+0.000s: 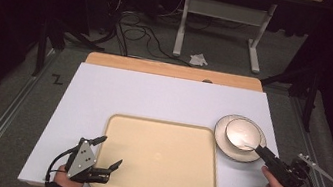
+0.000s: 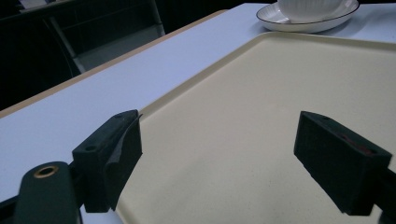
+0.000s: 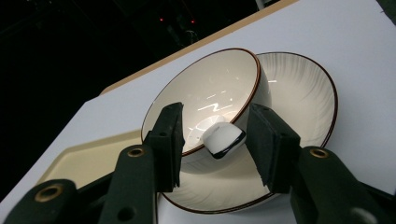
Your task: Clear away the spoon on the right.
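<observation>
A cream bowl (image 1: 243,132) with a brown rim sits on a white ribbed plate (image 1: 226,151) at the table's right. In the right gripper view, a white rounded handle end (image 3: 223,138) sticks out over the near rim of the bowl (image 3: 210,88). My right gripper (image 3: 215,112) stands around this handle with a gap on each side, so it is open. From above, the right gripper (image 1: 259,150) points at the bowl's near edge. My left gripper (image 1: 108,151) hangs open with nothing in it over the front left corner of the beige tray (image 1: 157,173).
The beige tray (image 2: 280,93) lies bare at the table's front middle, and the plate (image 2: 303,23) shows beyond its far corner. The white tabletop (image 1: 154,96) has free room behind the tray. A desk frame (image 1: 228,12) and cables lie on the floor beyond.
</observation>
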